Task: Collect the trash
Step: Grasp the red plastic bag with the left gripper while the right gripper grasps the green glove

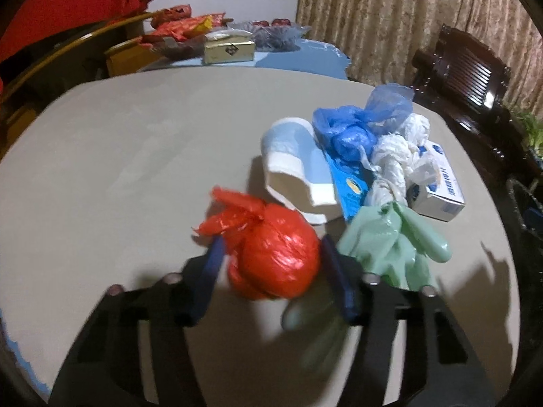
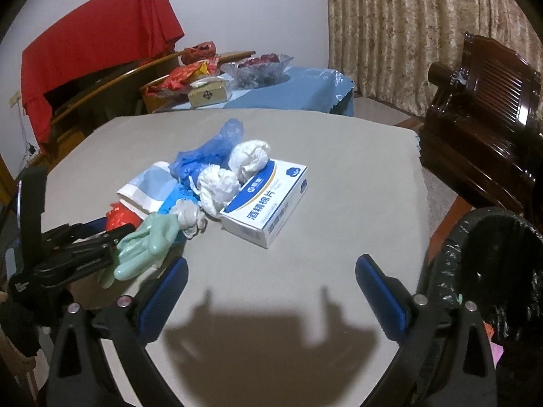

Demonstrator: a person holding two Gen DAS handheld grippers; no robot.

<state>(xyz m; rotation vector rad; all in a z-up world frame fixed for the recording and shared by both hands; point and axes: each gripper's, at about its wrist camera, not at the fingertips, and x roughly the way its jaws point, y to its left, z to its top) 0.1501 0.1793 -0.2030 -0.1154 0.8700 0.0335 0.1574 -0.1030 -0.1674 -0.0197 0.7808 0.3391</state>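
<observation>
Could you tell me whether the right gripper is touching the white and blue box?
Apart. In the right wrist view, bare table shows between the right gripper and the white and blue box.

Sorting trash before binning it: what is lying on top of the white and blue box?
A crumpled white plastic bag rests on the white and blue box at its far corner, with a second white wad leaning against its left edge. The box's printed top is otherwise bare; its contents are hidden.

I am working in a lived-in home room. Behind the grey table (image 2: 305, 288) hangs a patterned curtain (image 2: 400, 27); a carved dark wooden chair (image 2: 482, 115) stands to its right, and a glass fruit bowl (image 2: 258, 66) sits beyond it.
</observation>
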